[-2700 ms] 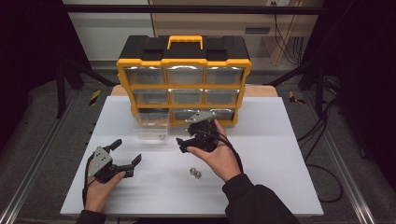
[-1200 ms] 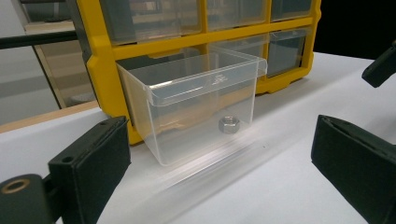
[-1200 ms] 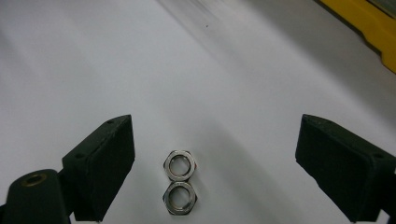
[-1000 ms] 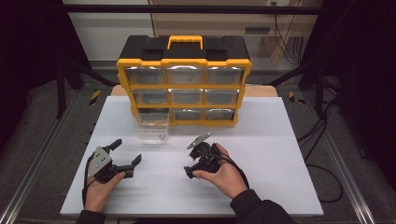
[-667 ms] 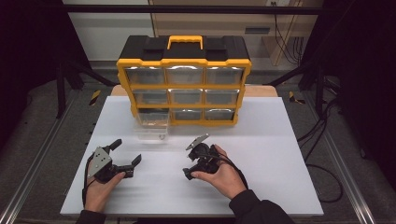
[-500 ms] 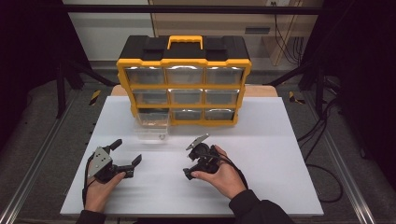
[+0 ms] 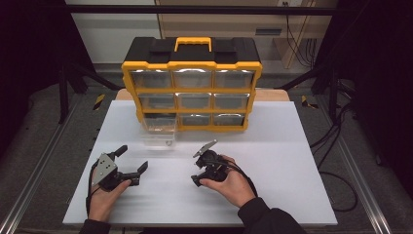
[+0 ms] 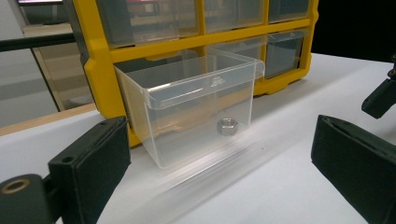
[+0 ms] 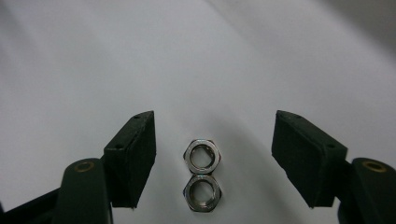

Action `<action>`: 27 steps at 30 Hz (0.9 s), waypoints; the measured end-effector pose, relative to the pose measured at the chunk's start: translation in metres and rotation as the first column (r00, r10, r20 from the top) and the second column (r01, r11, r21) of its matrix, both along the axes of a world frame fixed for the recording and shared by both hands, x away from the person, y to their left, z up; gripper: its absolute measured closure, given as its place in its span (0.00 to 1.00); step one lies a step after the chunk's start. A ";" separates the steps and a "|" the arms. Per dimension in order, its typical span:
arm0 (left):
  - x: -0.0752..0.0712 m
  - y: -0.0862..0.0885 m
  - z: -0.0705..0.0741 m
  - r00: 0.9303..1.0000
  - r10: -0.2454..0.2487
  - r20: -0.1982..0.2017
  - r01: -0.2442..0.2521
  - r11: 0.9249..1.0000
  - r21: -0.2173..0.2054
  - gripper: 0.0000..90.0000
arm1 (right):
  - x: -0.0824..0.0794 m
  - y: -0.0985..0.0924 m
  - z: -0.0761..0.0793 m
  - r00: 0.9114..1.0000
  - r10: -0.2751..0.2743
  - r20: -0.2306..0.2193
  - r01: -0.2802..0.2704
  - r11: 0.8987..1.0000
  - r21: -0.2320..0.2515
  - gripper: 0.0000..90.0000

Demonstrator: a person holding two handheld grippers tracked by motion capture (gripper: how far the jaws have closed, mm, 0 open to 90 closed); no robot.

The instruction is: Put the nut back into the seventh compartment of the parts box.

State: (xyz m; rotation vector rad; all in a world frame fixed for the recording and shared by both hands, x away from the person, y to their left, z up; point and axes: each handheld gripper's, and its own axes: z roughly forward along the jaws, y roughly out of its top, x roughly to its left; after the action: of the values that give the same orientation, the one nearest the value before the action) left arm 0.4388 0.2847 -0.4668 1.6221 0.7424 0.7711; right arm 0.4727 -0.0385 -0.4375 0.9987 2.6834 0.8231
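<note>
White worktop under dim light, dark room all round. Near edge: two hands come in, each with a claw.

Left claw, near left, rests on the worktop, jaws spread wide with nothing between them. Its own view looks between the spread pads at a clear drawer.

Right claw, near centre, tips down toward the surface. Its jaws have just been closing, yet remain apart; the pads stand on either side of two steel nuts without touching them. Nuts lie flat on the worktop, one touching the other, in a line running away from the camera, midway between the pads.

Farther back: the clear drawer stands pulled out on the worktop, just in front of the organiser's bottom-left slot. One hex nut lies inside, near its front wall.

Far: yellow and black organiser, three rows of three clear drawers, yellow carry handle on top. Cables trail off the far right.
</note>
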 end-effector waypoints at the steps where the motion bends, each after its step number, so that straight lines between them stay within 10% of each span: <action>1: 0.000 0.000 0.000 1.000 0.000 0.001 0.000 1.000 -0.002 0.05 | 0.000 0.000 0.000 1.000 -0.006 -0.005 0.006 1.000 0.006 0.36; 27: 0.000 -0.001 0.000 1.000 -0.007 0.002 0.007 1.000 0.006 0.05 | 0.000 0.001 -0.012 0.998 0.018 -0.061 -0.020 0.999 -0.035 0.63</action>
State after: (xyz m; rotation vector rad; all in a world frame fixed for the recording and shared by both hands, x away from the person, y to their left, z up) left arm 0.4386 0.2836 -0.4670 1.6278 0.7332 0.7706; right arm 0.4725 -0.0377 -0.4493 1.0072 2.7523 0.7581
